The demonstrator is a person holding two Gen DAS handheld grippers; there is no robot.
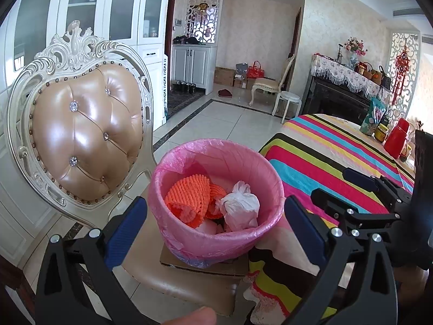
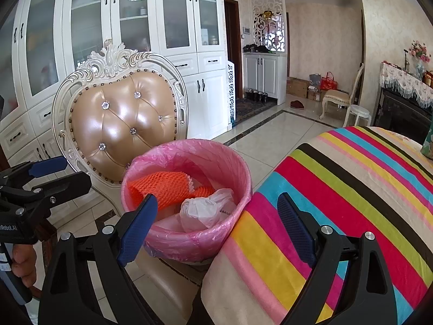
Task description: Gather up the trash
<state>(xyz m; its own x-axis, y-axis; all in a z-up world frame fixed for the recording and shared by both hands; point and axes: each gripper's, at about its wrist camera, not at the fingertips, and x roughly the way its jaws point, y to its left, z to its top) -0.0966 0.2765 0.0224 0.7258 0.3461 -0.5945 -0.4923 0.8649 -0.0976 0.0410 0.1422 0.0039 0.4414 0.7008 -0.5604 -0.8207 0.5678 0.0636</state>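
On chair seat: pink-lined bin [image 1: 216, 205] holds orange foam net [image 1: 186, 195], white bag [image 1: 239, 207]; both tools wide, empty.

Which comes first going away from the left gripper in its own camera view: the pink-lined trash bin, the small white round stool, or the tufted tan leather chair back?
1. Pink-lined trash bin, directly ahead of the left gripper.
2. Tufted tan leather chair back, behind the bin, to the left.
3. Small white round stool, far across the floor, upper right.

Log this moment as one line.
task: collect trash | left gripper: open, empty | right gripper: open, empty | bin: on chair, pink liner, holds orange foam net and white bag
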